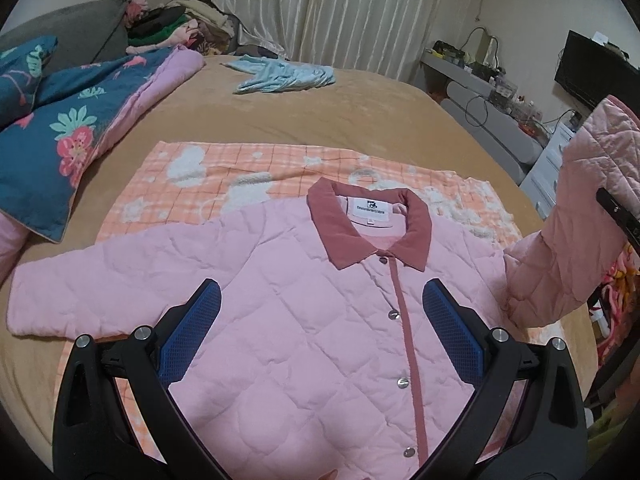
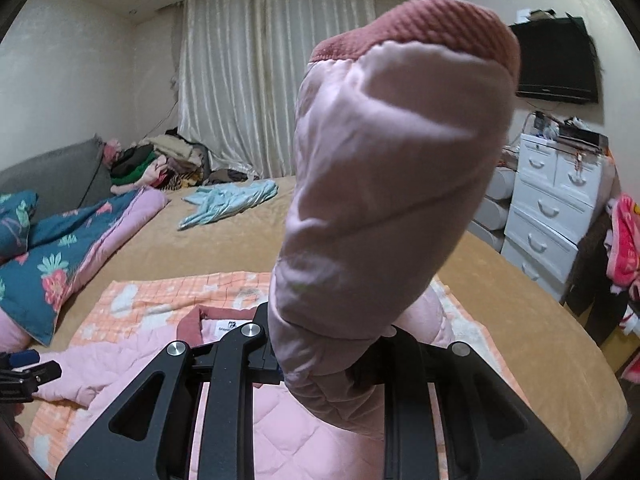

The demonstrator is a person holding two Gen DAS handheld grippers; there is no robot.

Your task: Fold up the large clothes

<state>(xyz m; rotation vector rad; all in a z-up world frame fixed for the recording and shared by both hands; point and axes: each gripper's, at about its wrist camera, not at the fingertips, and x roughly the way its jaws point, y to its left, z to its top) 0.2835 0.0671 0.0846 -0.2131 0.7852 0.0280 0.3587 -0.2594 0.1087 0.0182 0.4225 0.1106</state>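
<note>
Left tongs: spread wide, blue pads apart, nothing between them. They hover over the chest of the pink quilted jacket, not visibly touching it.

Right tongs: pressed together, pinching the jacket's right sleeve. The sleeve stands up in front of that camera, dark-pink cuff on top, and blocks most of the middle of the view. The fingertips are buried in fabric, so the exact contact point can't be made out. In the left wrist view the same lifted sleeve shows at the right edge, with a black part of the right tongs beside it, cut off by the frame.

The jacket lies front-up and snapped shut on an orange checked blanket on the bed. Collar at the far end, left sleeve flat out to the left. Hem cut off at the bottom of the frame.

Farther out: a floral blue quilt at left, a light-blue garment crumpled on the far part of the bed, and a clothes pile at the far left by the curtains; its items are too jumbled to tell apart.

Right side: a white drawer chest, drawers closed, clutter on top too small to identify. A dark TV on the wall above.
</note>
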